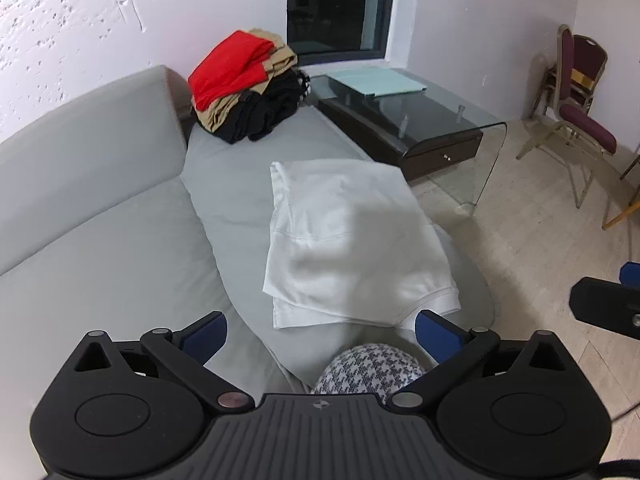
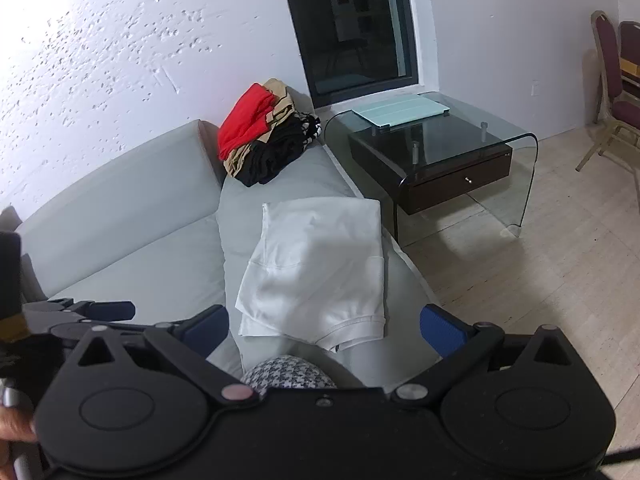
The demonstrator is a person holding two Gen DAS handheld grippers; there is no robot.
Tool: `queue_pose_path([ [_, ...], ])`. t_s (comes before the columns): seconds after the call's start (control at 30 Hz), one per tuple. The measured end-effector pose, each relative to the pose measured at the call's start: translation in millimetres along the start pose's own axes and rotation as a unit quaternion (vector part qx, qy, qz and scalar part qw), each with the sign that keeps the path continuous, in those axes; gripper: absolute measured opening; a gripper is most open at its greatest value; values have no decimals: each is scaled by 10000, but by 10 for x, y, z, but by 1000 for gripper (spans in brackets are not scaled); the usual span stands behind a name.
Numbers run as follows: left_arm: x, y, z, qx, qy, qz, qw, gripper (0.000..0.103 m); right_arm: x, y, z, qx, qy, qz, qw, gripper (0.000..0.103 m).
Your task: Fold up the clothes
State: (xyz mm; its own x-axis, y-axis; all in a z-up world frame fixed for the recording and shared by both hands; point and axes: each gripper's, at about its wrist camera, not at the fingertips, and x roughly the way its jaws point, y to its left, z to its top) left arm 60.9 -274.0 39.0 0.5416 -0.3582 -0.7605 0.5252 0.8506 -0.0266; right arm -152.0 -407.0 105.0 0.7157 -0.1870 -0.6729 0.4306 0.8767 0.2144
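Since both tongs stand wide apart with nothing between them, the coming move turns on where the white garment lies: on the grey sofa cushion, straight ahead at twelve o'clock of the left tongs and the right tongs alike. Its long axis runs six to twelve, hemmed end nearest. Neither seems clearly nearer, though fisheye bending muddies that. Folded clothes sit farther off at eleven.

No readable text, label, brand name or number is showing in either wrist view. The only mark is a small round emblem sitting on the black ribbed housing of the left gripper, and it is too small to make out.
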Motion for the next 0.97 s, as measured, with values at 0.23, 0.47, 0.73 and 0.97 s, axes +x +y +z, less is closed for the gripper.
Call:
queue_pose_path([
  [0.23,76,19,-8,-71,104,57,9999,103,26,-47,-17,102,20,16,9999,103],
  [0.47,62,-68,8,73,23,509,9987,103,25,-74,-21,138,-5,23,9999,103],
  [0.73,148,-31,1,-24,348,94,9993,102,38,-115,-17,174,-2,-13,9998,103],
  [0.97,75,-92,-24,192,26,35,9998,103,89,-137,-23,208,42,-53,9998,103],
])
